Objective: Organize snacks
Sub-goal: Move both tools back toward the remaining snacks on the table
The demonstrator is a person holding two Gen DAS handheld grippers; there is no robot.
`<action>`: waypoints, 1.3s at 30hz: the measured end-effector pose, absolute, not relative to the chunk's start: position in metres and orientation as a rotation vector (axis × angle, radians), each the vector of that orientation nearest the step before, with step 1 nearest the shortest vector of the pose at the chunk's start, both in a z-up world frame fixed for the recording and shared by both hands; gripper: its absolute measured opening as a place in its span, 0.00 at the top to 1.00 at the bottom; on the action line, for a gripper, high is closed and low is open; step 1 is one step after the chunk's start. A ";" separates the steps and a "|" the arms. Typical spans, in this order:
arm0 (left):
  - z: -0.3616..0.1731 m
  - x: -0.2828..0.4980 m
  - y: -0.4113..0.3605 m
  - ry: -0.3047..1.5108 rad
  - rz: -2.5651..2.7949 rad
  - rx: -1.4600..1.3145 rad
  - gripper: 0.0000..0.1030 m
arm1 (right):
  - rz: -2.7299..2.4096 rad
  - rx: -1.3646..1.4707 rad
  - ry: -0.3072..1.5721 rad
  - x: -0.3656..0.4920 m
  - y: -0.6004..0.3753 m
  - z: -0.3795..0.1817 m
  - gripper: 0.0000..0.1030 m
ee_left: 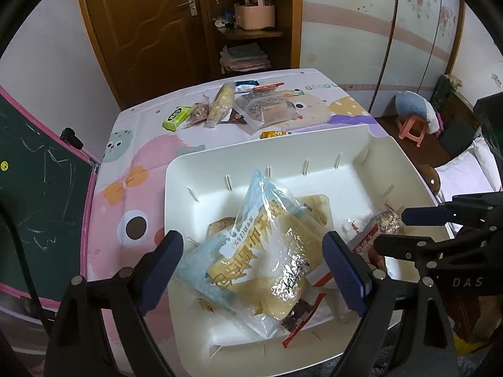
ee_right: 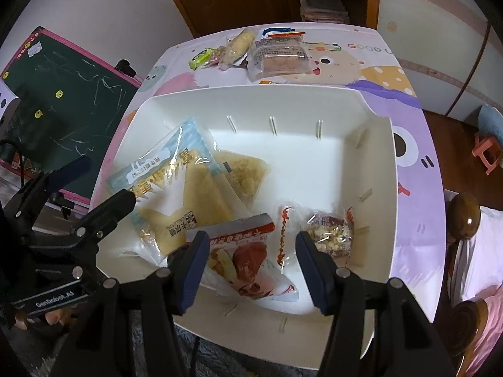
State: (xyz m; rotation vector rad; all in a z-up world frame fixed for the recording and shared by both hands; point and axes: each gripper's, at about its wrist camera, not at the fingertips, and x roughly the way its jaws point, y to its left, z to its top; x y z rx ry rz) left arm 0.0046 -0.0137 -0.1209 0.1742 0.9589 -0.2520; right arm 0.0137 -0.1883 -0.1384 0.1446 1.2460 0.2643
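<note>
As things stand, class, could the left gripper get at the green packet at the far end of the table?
Probably yes. The left gripper is open over the white bin, holding nothing. The green packet lies apart on the tablecloth, left of the snack pile, uncovered. It must lift clear of the bin's far wall first.

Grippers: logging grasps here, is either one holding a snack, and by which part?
Neither. Left gripper and right gripper are open over the bin.
</note>
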 end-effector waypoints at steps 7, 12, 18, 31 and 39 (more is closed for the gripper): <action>-0.104 0.022 -0.003 0.916 -0.216 0.148 0.13 | 0.245 0.131 1.218 0.026 -0.191 -0.128 0.44; -0.072 0.042 0.009 0.840 -0.205 0.101 0.13 | 0.250 0.111 1.164 0.047 -0.197 -0.098 0.44; -0.011 0.072 0.020 0.700 -0.194 0.093 0.13 | 0.235 0.072 1.035 0.081 -0.213 -0.033 0.44; 0.118 0.181 0.002 0.647 -0.141 0.172 0.11 | 0.149 0.009 0.874 0.181 -0.245 0.098 0.40; 0.092 0.282 -0.020 0.726 -0.080 0.217 0.06 | 0.195 0.036 0.963 0.266 -0.241 0.065 0.26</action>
